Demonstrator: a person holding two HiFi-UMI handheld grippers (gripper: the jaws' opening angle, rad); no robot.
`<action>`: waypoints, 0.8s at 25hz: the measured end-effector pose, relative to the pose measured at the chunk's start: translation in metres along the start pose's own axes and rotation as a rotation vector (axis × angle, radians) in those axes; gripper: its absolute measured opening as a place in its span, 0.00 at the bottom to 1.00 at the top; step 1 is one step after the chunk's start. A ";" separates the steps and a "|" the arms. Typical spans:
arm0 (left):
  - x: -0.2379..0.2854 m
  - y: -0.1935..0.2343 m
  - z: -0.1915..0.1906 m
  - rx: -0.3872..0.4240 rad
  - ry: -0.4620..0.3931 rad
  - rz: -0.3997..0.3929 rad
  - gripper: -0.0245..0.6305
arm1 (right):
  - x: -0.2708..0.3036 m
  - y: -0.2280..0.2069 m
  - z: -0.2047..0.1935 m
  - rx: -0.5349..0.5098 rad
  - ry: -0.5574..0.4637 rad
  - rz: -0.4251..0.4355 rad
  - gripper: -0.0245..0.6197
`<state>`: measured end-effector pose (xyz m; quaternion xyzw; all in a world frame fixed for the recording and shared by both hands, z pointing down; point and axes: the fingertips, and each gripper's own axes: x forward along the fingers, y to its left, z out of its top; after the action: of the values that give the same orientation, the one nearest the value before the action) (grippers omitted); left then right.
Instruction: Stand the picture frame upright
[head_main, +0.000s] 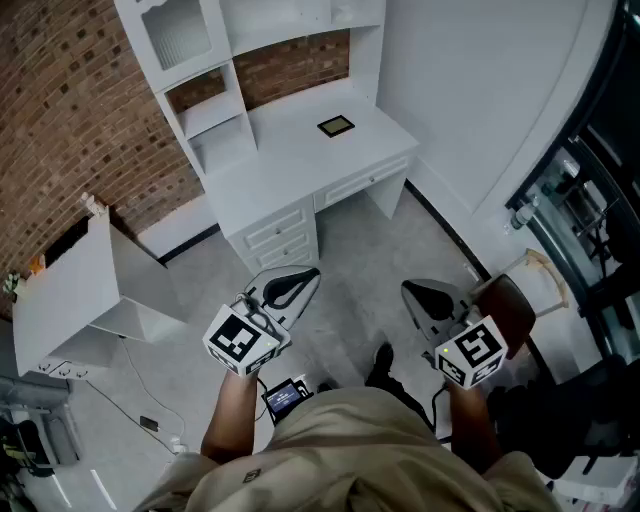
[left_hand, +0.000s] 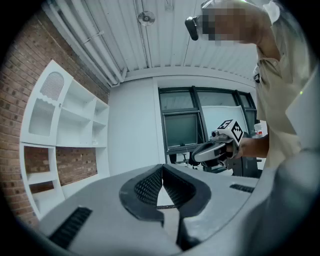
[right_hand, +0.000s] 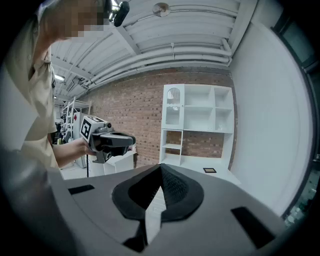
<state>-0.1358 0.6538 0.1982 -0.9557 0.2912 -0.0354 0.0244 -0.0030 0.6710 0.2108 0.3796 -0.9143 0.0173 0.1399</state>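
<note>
Well, the picture frame (head_main: 336, 126) lies flat on the white tabletop (head_main: 283, 160), toward its back right part, near the brick wall (head_main: 292, 64). It is small and far off, so I cannot tell which way its front faces. Both grippers are well apart from it, out over the floor (head_main: 372, 262). The left gripper (head_main: 292, 284) has its jaws pressed together with nothing in them, and so does the right gripper (head_main: 428, 297). To do this step well, walk up to the tabletop first. Open one set of jaws and pinch one edge of the frame. Then tip it up slowly and make sure it can stand before letting go.
</note>
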 end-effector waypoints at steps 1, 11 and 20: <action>0.000 0.002 -0.001 -0.001 0.001 0.001 0.05 | 0.002 0.000 0.001 -0.001 -0.002 0.001 0.04; 0.003 0.016 -0.009 -0.008 0.012 0.025 0.05 | 0.020 -0.009 0.001 -0.004 -0.007 0.026 0.04; 0.044 0.039 -0.018 -0.025 0.051 0.040 0.05 | 0.041 -0.058 0.000 0.032 -0.027 0.053 0.04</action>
<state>-0.1226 0.5965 0.2155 -0.9488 0.3110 -0.0556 0.0059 0.0096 0.6016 0.2172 0.3575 -0.9255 0.0304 0.1211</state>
